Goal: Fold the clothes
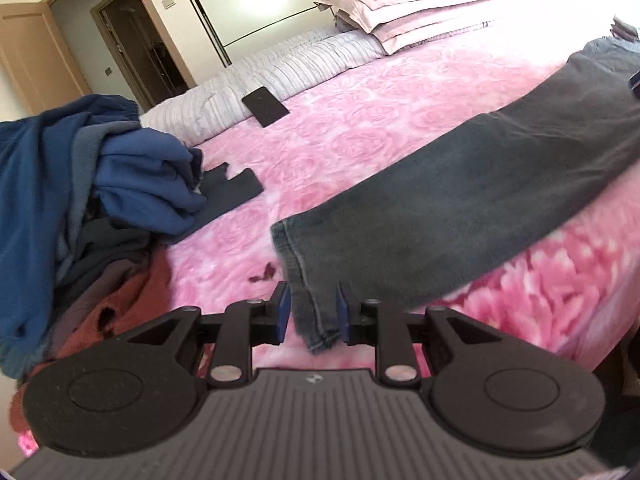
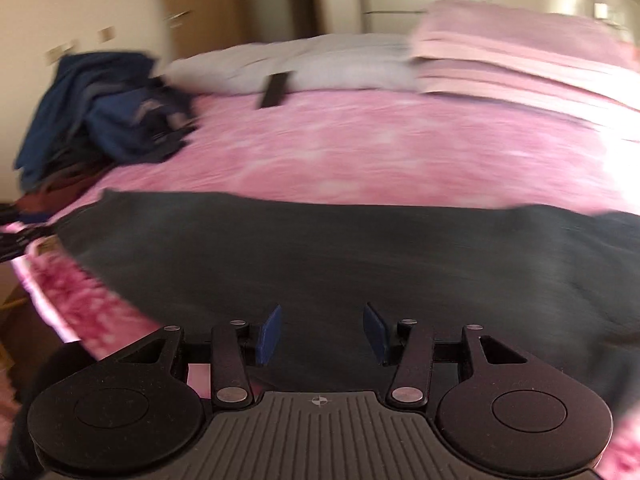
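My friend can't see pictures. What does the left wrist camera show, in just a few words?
The left gripper has the hem of dark grey jeans between its blue pads, the leg stretching across a pink flowery bedspread. A heap of blue and red clothes sits at the left, with pillows and a dark flat phone-like object farther back.

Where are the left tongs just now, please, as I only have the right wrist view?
Observer: The left tongs are closed on the hem of the jeans, at one leg's end.
Operator: Is anything lying near that hem?
Observer: Yes, small dark red scraps lie on the pink blanket just beside it.
Operator: Anything notable in the clothes pile?
Observer: The red garment at its foot has holes in it.
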